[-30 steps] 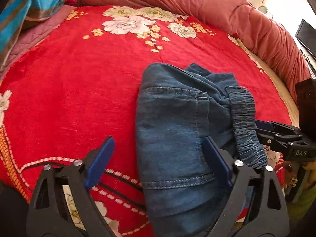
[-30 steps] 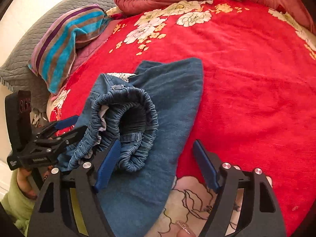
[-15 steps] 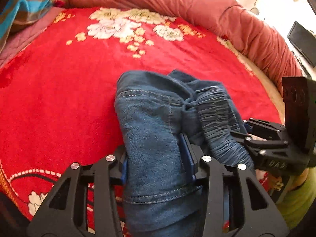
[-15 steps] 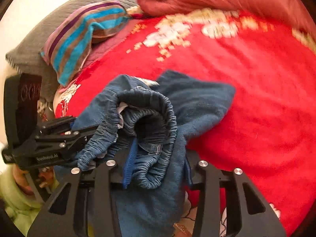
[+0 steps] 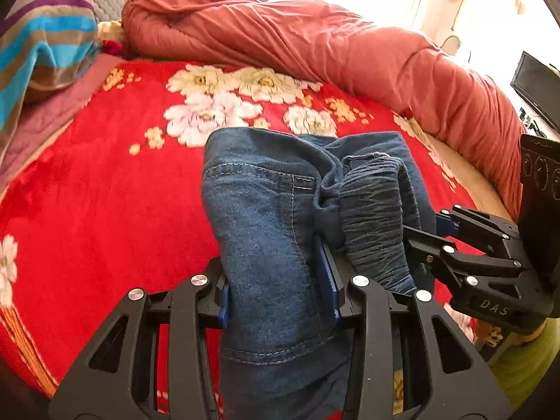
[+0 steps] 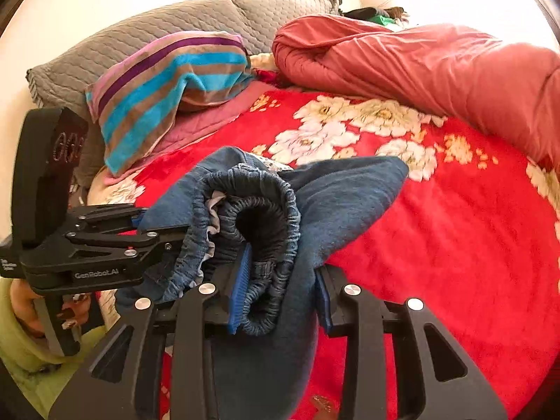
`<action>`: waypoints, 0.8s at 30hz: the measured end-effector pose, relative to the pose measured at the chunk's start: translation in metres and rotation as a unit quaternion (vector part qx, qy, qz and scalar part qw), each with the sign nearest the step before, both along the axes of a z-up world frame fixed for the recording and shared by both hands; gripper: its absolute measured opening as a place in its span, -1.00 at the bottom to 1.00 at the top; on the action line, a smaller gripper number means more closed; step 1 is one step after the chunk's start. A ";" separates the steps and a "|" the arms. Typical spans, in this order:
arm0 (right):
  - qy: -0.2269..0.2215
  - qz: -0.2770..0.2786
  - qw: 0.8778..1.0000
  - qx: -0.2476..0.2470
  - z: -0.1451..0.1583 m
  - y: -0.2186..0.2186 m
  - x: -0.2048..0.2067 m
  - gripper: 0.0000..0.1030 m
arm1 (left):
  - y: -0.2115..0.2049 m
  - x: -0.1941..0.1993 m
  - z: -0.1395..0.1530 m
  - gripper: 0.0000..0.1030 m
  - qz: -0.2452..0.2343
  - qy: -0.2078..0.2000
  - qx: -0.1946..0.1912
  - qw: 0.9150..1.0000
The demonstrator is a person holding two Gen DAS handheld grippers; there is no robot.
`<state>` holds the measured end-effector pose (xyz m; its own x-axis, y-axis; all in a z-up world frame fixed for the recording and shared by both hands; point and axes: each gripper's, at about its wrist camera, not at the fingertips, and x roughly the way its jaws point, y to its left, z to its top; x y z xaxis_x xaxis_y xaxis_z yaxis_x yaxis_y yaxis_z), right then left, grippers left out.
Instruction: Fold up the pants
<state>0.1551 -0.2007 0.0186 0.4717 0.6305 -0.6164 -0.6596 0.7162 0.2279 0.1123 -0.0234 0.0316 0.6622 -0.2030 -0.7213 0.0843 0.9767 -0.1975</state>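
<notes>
The left gripper [image 5: 278, 280] has just closed its blue pads on a fold of the jeans [image 5: 266, 217]; the right gripper [image 6: 280, 280] has just closed on the elastic waistband [image 6: 269, 210]. The jeans bunch between them, near the bed's [image 6: 455, 245] front edge. "DAS" shows on the right gripper's body, "GenRobot.AI" on the left's. Beyond lie a striped pillow [image 6: 168, 80] and a rolled quilt [image 5: 315, 45].

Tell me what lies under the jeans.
Under the jeans shows the red floral blanket, spreading out on every side. What lies directly beneath the denim is covered.
</notes>
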 end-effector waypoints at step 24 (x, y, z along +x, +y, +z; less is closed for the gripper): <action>0.014 -0.050 0.996 -0.078 -0.037 0.013 0.044 -0.19 | 0.003 0.038 -0.033 -0.15 0.010 0.024 0.030 0.999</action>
<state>0.1988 -0.1875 -0.0185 0.5080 0.4762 -0.7177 -0.5779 0.8063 0.1260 0.1501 -0.0204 -0.0012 0.6296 -0.1461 -0.7631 0.0564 0.9882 -0.1427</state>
